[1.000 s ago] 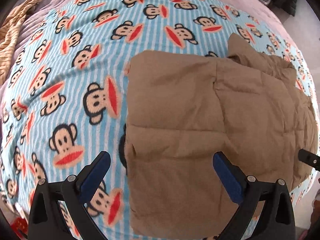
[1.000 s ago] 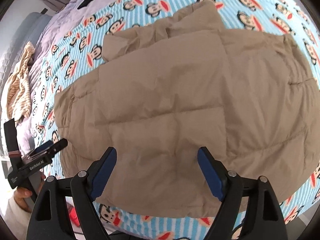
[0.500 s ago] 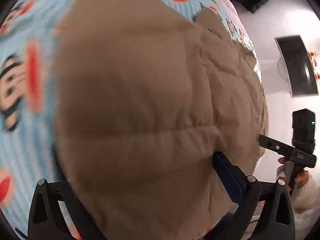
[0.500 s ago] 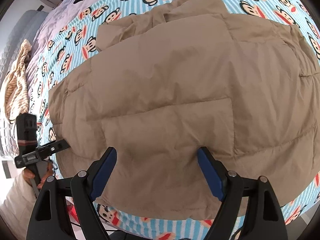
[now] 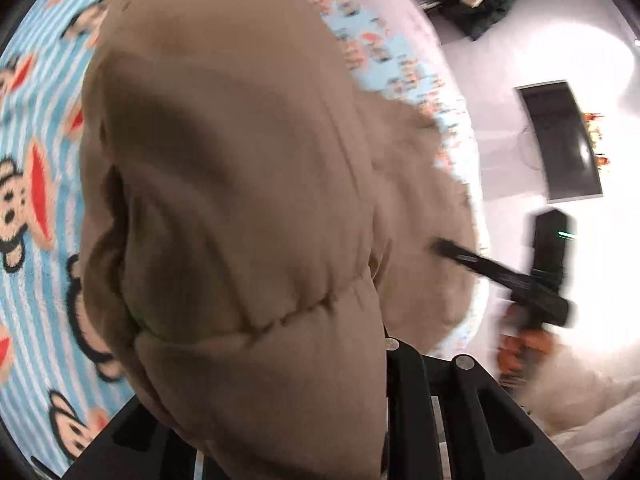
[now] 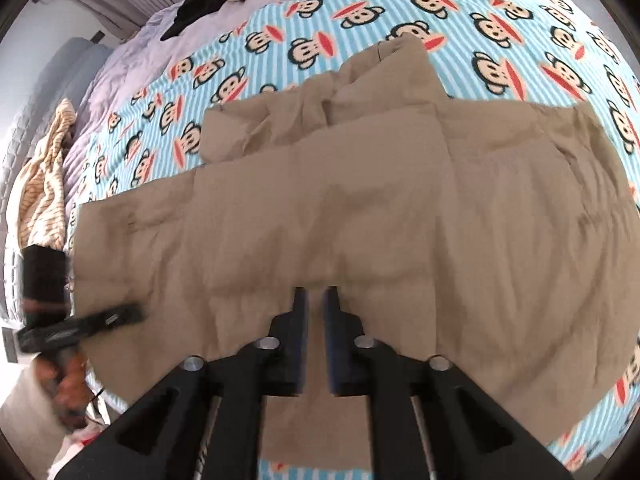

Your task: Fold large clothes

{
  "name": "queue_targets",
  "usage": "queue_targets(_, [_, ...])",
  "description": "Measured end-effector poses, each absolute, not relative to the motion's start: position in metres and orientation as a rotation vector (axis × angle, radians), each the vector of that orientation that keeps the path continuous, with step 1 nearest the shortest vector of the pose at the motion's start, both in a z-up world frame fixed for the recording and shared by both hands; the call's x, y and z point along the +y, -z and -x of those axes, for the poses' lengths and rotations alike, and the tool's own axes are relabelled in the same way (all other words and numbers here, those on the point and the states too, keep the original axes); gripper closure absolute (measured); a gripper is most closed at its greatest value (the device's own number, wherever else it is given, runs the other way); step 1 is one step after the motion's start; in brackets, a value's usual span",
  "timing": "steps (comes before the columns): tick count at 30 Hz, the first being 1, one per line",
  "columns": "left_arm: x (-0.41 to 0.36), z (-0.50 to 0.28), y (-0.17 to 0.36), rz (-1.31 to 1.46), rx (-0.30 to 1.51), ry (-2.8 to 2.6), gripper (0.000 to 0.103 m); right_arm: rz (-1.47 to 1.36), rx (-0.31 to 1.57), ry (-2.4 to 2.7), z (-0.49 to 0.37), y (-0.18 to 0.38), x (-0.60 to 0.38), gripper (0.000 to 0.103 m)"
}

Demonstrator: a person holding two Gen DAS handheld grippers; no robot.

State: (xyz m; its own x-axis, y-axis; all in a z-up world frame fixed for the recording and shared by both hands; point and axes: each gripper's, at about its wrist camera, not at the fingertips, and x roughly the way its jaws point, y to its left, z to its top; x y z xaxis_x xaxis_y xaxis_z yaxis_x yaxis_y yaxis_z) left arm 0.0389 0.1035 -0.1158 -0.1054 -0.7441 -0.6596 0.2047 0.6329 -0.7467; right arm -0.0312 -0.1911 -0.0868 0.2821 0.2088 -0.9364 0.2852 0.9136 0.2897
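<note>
The bed (image 6: 120, 64) fills most of what I see, its lilac sheet under a blue striped monkey blanket (image 6: 500, 32). On that blanket lies the tan padded jacket (image 6: 400, 208), spread wide with its crumpled upper part toward the far side and its near hem at the bed's edge by me. My right gripper (image 6: 316, 300) points steeply down at that near hem; its fingers (image 6: 298, 320) have just been closing and now pinch a strip of the tan cloth between the blue pads. My left gripper (image 6: 132, 314) is at the jacket's left edge; its fingers have just been closing too, and a thick bunched fold of jacket (image 5: 248, 240) is clamped between them, hiding the pads. A striped cloth (image 6: 44, 184) lies far left.
</note>
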Motion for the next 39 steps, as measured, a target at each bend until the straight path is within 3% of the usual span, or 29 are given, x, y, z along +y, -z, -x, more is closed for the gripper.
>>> queue_targets(6, [0.034, -0.027, 0.036, 0.411, 1.396, 0.949, 0.079, -0.522, 1.291, 0.014, 0.000, 0.130, -0.205, 0.098])
queue_targets(14, [-0.084, -0.019, -0.008, 0.218, 1.400, 0.905, 0.079, -0.797, 1.288, -0.077, -0.005, 0.171, -0.241, 0.103])
queue_targets(22, [-0.159, -0.001, -0.011, 0.062, 1.461, 0.917, 0.078, -0.851, 1.260, -0.068, 0.031, 0.135, -0.299, 0.103])
queue_targets(23, [-0.171, 0.000, -0.005, 0.055, 1.482, 0.924, 0.076, -0.839, 1.242, -0.046, 0.043, 0.125, -0.313, 0.102])
queue_targets(25, [-0.194, 0.003, 0.005, 0.082, 1.513, 0.969, 0.050, -0.843, 1.213, -0.004, 0.067, 0.111, -0.338, 0.101])
queue_targets(28, [-0.225, 0.005, 0.020, 0.182, 1.541, 1.065, 0.026, -0.893, 1.178, 0.069, 0.107, 0.100, -0.376, 0.100])
queue_targets(37, [-0.291, 0.002, 0.066, 0.192, 1.526, 1.082, 0.025, -0.960, 1.201, 0.137, 0.174, 0.093, -0.428, 0.099])
queue_targets(39, [-0.299, -0.002, 0.071, 0.191, 1.513, 1.045, 0.025, -0.950, 1.198, 0.136, 0.182, 0.084, -0.431, 0.083])
